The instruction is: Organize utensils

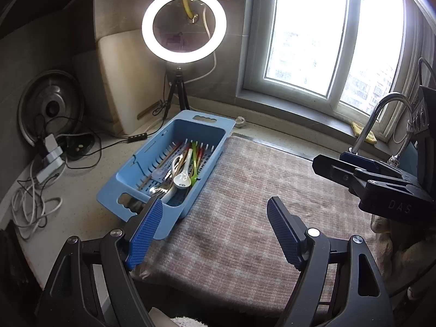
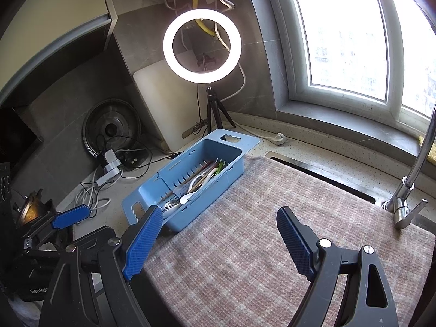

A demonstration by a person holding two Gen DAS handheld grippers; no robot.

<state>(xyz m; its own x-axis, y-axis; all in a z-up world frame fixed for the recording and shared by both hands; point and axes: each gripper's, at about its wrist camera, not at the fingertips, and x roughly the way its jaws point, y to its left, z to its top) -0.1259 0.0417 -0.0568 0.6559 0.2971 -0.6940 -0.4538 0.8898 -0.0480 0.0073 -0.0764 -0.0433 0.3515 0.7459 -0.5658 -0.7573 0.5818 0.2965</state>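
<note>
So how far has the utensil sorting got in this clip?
Nothing looks done: the utensils all lie mixed in the blue basket, and the mat holds none. Nothing is in hand: the left gripper and right gripper are open. All sorting remains.

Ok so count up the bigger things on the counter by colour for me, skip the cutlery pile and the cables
Blue: 1, the basket
White: 2, the ring light and the cutting board
Silver: 2, the faucet and the pan lid
Pinkish-grey: 1, the mat
Total: 6
</note>
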